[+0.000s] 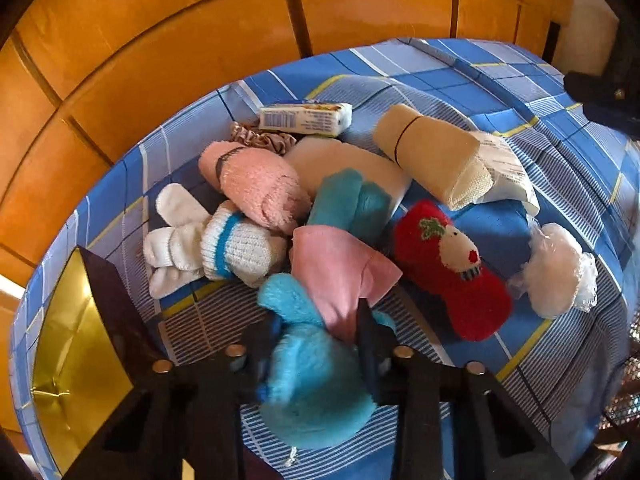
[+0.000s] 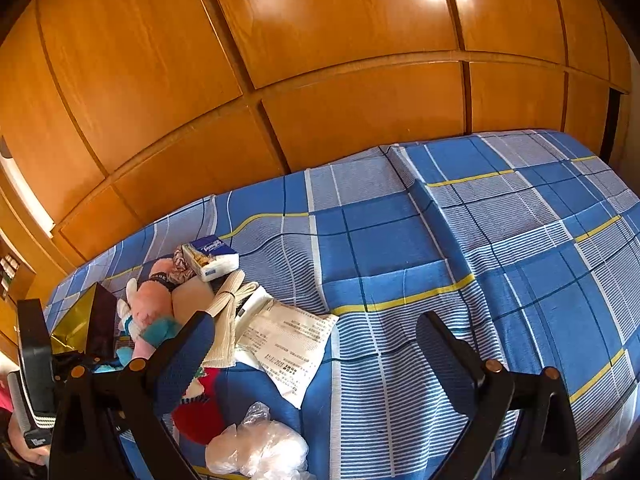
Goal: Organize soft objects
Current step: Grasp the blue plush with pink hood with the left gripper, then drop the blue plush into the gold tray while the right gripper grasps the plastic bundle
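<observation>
The left gripper (image 1: 316,340) is clamped on a fluffy blue sock (image 1: 312,376), its length running forward between the jaws. The gold box (image 1: 76,356) lies to its left; the right gripper (image 2: 316,344) hangs spread apart

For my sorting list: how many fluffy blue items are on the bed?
2: one blue fluffy sock in the left gripper, one teal roll mid-pile. Others may be hidden underneath.
</observation>
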